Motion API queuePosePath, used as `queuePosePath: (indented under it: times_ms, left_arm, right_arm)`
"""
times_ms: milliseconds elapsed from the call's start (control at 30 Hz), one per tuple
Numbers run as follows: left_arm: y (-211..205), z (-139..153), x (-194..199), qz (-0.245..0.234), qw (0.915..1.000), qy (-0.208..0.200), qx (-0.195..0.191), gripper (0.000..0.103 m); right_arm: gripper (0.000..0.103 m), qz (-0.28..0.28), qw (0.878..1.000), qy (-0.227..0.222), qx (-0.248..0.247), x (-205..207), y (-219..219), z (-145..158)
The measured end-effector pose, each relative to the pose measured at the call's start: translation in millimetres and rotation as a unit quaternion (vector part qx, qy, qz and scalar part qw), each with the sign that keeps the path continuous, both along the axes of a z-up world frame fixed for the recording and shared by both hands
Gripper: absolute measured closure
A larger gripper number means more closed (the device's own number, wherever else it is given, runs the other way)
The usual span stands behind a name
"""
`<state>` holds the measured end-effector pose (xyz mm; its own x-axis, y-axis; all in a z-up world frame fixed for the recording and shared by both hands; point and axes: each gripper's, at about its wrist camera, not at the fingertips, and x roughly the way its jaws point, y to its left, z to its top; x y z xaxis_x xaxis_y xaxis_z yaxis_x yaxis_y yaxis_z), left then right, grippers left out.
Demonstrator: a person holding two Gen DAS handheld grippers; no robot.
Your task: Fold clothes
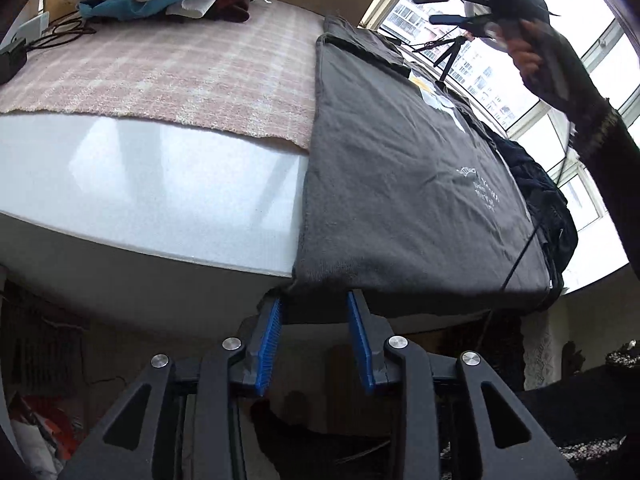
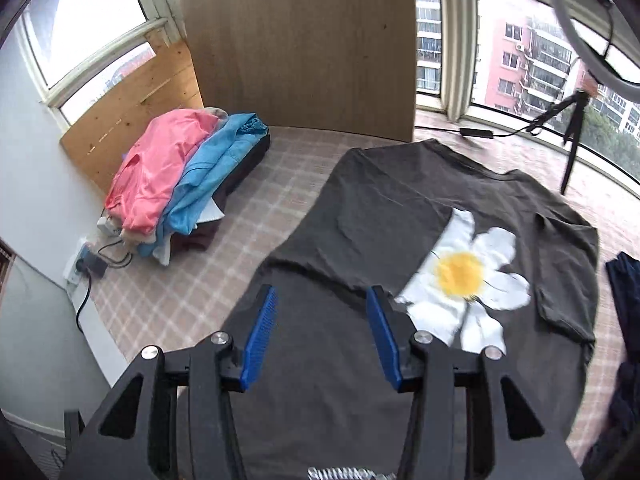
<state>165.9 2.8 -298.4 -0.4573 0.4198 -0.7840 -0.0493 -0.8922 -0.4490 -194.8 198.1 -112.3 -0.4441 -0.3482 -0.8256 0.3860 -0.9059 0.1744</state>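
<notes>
A dark grey T-shirt (image 2: 360,216) with a white and yellow daisy print lies flat on the table, its left side folded in over part of the flower. In the left wrist view the same T-shirt (image 1: 400,184) hangs its hem over the table's near edge. My left gripper (image 1: 314,299) is open just below that hem, blue pads apart, tips at the cloth's edge without pinching it. My right gripper (image 2: 322,293) is open in the air above the shirt, nothing between its fingers. From the left wrist view, the right gripper (image 1: 442,8) shows high at the far end, held by a hand.
A pile of pink, blue and beige clothes (image 2: 180,184) sits at the back left on the pink plaid cloth (image 1: 180,72). A dark navy garment (image 2: 624,280) lies right of the shirt. A wooden board (image 2: 300,40), a tripod (image 2: 572,140) and a power strip with cables (image 2: 88,264) stand around.
</notes>
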Motion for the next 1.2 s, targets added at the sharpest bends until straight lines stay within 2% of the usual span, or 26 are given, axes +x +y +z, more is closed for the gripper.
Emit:
queuePosePath:
  times_ms: [167, 267, 367, 433, 600, 667, 700, 733, 767, 800, 833, 900, 1067, 1200]
  left_arm:
    - [-5, -1, -1, -0.007, 0.9997, 0.002, 0.022, 0.070]
    - [-7, -1, -2, -0.015, 0.9996, 0.000, 0.025, 0.070]
    - [-8, 0, -2, -0.026, 0.9994, 0.003, 0.024, 0.070]
    - [-9, 0, -1, -0.031, 0.9992, 0.004, 0.025, 0.070]
    - [-11, -2, 1, -0.034, 0.9988, 0.011, 0.033, 0.072]
    - [-12, -2, 3, -0.028, 0.9990, 0.015, 0.032, 0.075]
    - [-11, -2, 3, -0.026, 0.9991, 0.017, 0.028, 0.082]
    - [-10, -2, 4, -0.025, 0.9992, 0.019, 0.024, 0.086]
    - [-8, -2, 5, -0.023, 0.9993, 0.022, 0.020, 0.097]
    - [-7, -1, 6, -0.024, 0.9992, 0.026, 0.017, 0.101]
    - [-5, 2, 7, -0.026, 0.9990, 0.033, 0.016, 0.101]
    - [0, 9, 10, -0.030, 0.9984, 0.048, 0.013, 0.102]
    - [21, 42, 17, -0.044, 0.9962, 0.075, -0.001, 0.102]
    - [54, 67, 22, -0.076, 0.9927, 0.091, -0.024, 0.102]
  right_arm:
    - [0.057, -0.028, 0.996, -0.073, 0.034, -79, -75, -54]
    - [0.057, -0.055, 0.990, -0.098, 0.084, -112, -96, -83]
    - [0.057, -0.066, 0.982, -0.116, 0.134, -130, -107, -107]
    - [0.056, -0.072, 0.977, -0.138, 0.145, -136, -109, -119]
    - [0.056, -0.058, 0.976, -0.128, 0.165, -131, -115, -119]
    - [0.057, -0.048, 0.978, -0.126, 0.160, -127, -112, -119]
    - [0.059, -0.042, 0.978, -0.125, 0.159, -125, -111, -119]
    - [0.067, -0.038, 0.978, -0.123, 0.162, -124, -109, -118]
    - [0.072, -0.036, 0.979, -0.124, 0.161, -123, -107, -118]
    - [0.078, -0.035, 0.979, -0.124, 0.158, -123, -104, -117]
    - [0.088, -0.032, 0.980, -0.125, 0.154, -122, -101, -116]
    - [0.094, -0.031, 0.982, -0.134, 0.130, -122, -93, -114]
    - [0.096, -0.046, 0.986, -0.156, 0.036, -121, -61, -106]
    - [0.097, -0.055, 0.986, -0.155, -0.016, -117, -30, -91]
